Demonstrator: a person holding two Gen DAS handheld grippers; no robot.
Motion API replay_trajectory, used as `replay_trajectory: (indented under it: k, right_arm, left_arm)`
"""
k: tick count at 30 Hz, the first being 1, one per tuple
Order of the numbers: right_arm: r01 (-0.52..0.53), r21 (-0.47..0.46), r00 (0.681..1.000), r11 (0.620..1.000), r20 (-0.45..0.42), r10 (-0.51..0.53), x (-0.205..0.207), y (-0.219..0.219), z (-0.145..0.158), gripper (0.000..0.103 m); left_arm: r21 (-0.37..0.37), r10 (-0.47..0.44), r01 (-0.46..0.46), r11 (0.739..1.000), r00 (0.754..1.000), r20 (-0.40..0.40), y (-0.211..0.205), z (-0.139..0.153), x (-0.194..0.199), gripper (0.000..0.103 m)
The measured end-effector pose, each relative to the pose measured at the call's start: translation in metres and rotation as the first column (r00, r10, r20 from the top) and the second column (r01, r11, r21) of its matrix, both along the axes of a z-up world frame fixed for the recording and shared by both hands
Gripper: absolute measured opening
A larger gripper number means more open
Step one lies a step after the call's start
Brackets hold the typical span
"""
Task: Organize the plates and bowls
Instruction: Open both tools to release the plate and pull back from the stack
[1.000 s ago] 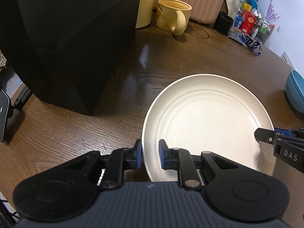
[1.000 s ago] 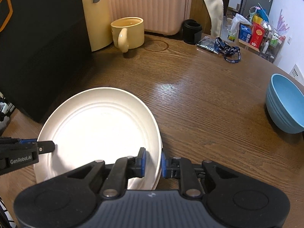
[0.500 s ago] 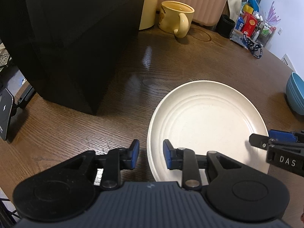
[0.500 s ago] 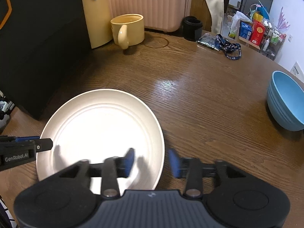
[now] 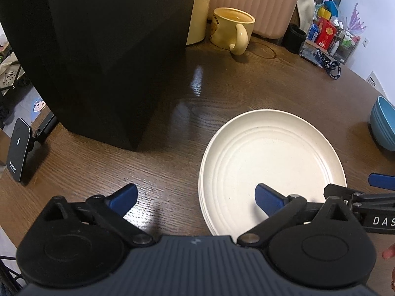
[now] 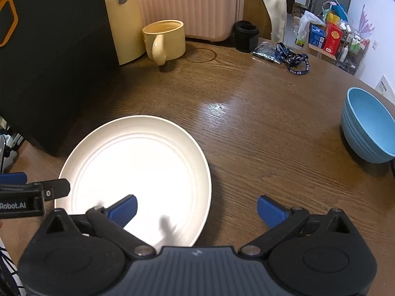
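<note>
A cream plate (image 5: 269, 162) lies flat on the brown wooden table (image 5: 158, 162), on top of another cream plate whose rim shows at its left edge. It also shows in the right wrist view (image 6: 138, 172). My left gripper (image 5: 196, 197) is open and empty, straddling the plate's left rim. My right gripper (image 6: 196, 209) is open and empty, straddling the plate's right rim. A blue bowl (image 6: 367, 128) stands at the table's right edge, also seen in the left wrist view (image 5: 384, 125).
A large black box (image 5: 103, 49) stands at the left. A yellow mug (image 6: 164, 40), a pink ribbed case (image 6: 197, 5), a black cup (image 6: 245, 35) and a blue lanyard (image 6: 293, 58) sit at the back. A phone on a stand (image 5: 18, 150) is at the left edge.
Both grippers were shut on the plate's rim one second ago. They have opened wide and let go. The plate now rests flat on the plate beneath it, and both grippers have drawn back slightly.
</note>
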State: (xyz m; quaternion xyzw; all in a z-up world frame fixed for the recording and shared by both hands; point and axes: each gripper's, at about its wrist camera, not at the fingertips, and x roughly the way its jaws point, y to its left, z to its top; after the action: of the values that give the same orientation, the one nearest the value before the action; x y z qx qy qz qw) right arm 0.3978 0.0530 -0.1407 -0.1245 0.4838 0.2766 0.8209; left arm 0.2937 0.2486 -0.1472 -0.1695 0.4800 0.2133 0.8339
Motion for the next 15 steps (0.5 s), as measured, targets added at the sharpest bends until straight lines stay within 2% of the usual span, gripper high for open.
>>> replay_trajectory:
  k: [15]
  right_arm:
    - [0.08,0.027,0.997,0.996,0.0,-0.08,-0.001,-0.022,0.008,0.103]
  left_arm:
    - [0.012,-0.06,0.06,0.998,0.998,0.015,-0.01,0.011,0.001,0.103]
